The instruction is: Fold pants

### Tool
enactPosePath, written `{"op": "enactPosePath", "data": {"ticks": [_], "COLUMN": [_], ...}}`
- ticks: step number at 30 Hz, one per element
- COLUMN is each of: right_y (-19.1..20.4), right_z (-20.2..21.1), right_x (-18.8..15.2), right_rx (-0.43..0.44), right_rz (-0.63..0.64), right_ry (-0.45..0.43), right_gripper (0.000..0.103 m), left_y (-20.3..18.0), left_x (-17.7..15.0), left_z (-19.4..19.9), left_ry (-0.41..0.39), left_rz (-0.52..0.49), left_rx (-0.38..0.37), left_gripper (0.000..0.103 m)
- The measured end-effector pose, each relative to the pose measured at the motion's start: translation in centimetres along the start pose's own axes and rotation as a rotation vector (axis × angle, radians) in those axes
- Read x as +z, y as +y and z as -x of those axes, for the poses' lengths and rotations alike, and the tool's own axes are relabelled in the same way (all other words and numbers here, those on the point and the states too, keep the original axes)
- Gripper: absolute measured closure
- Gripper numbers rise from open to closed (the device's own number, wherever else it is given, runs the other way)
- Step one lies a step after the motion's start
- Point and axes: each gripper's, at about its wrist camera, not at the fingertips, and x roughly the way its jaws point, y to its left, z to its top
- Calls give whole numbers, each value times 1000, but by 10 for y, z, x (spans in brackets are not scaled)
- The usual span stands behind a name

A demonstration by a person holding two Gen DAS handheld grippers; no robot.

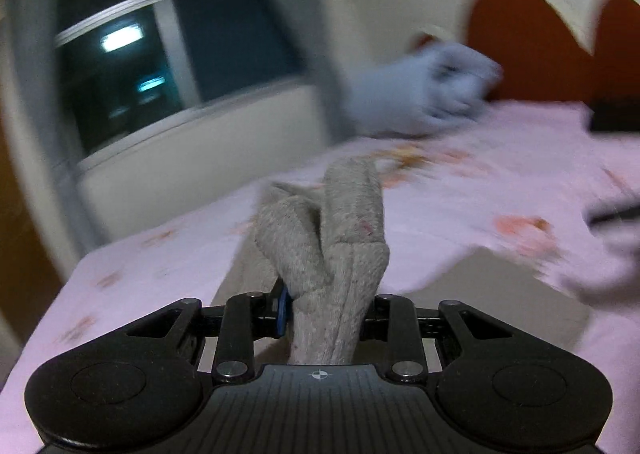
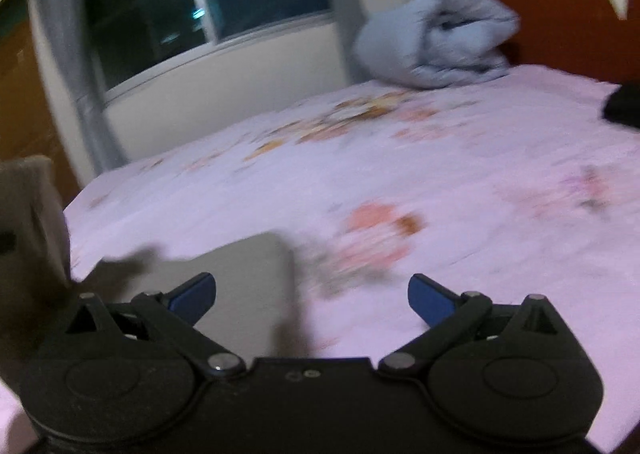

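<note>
The jaws of the left gripper (image 1: pixel 326 314) are clenched on a thick bunch of the grey pants (image 1: pixel 336 238); the cloth rises between the two fingers and stands up in front of the camera, and a blue pad shows at its left side. The jaws of the right gripper (image 2: pixel 312 296) are released and stand wide, with nothing between the blue fingertips (image 2: pixel 196 290).

At the far left is a dark window (image 1: pixel 160 65) with a grey curtain (image 2: pixel 76 53) beside it. In the right wrist view the lifted part of the pants hangs at the left edge, and another part lies flat on the near side of the bed, just in front of the left fingertip. The bed has a pink sheet (image 2: pixel 460 157) with orange flower prints. Farther to the right, at the far side, a rolled light-blue blanket (image 2: pixel 440 45) rests on the sheet against the brown headboard (image 2: pixel 560 13). At the far right edge a dark thing (image 2: pixel 624 105) lies on the sheet; I cannot tell what it is. Both views are blurred.
</note>
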Motion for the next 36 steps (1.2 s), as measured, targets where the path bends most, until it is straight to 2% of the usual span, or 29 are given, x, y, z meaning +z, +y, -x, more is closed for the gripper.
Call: {"op": "enactPosePath", "data": {"ticks": [2,4,5,6,9,13,15,17,19,21,23,25,26,32,36], "right_y": [-23,-43,-50,-59,-74,-81,-78,-76,-74,-75,-76,-75,-74,-64,-58], "right_z": [0,1,2,3,2,-1,-2,-2,-4,-7,-5,-3,-4,-2,0], "right_x": [4,5,4,3,-1,0,-2,-2,-2,-2,-3,-4,-4,-6,-7], "right_rx": [-21,-40,-50,-56,-62,-37,-21,-11,-9,-12,-11,-11,-12,-4,2], "right_rz": [-24,-38,-45,-56,-91,-138,-126,-107,-93,-95,-95,-93,-89,-40,-10], "right_ry": [6,6,7,13,25,30,33,38,60,85,85,79,82,80,76], "right_gripper": [6,6,6,6,6,6,6,6,6,6,6,6,6,6,6], "left_y": [-47,-89,-108,-120,-121,-110,-110,-119,-134,-141,-142,-134,-130,-126,-117], "left_x": [1,-5,-9,-13,-7,10,11,4,-10,-17,-14,-10,-8,-14,-11], "left_z": [-19,-36,-38,-33,-19,-6,-6,-10,-31,-31,-25,-17,-11,21,18], "left_ry": [33,112,130,114,96,3,-52,-28,93,83,95,89,76,65,80], "left_rz": [-63,-137,-169,-186,-152,-150,-156,-185,-225,-248,-230,-169,-147,-88,-40], "left_rx": [-49,-78,-72,-56,-31,-6,-31,-109,-174,-159,-122,-85,-74,-45,-30], "left_gripper": [73,73,73,73,73,73,73,73,72,70,55,4,0,0,0]}}
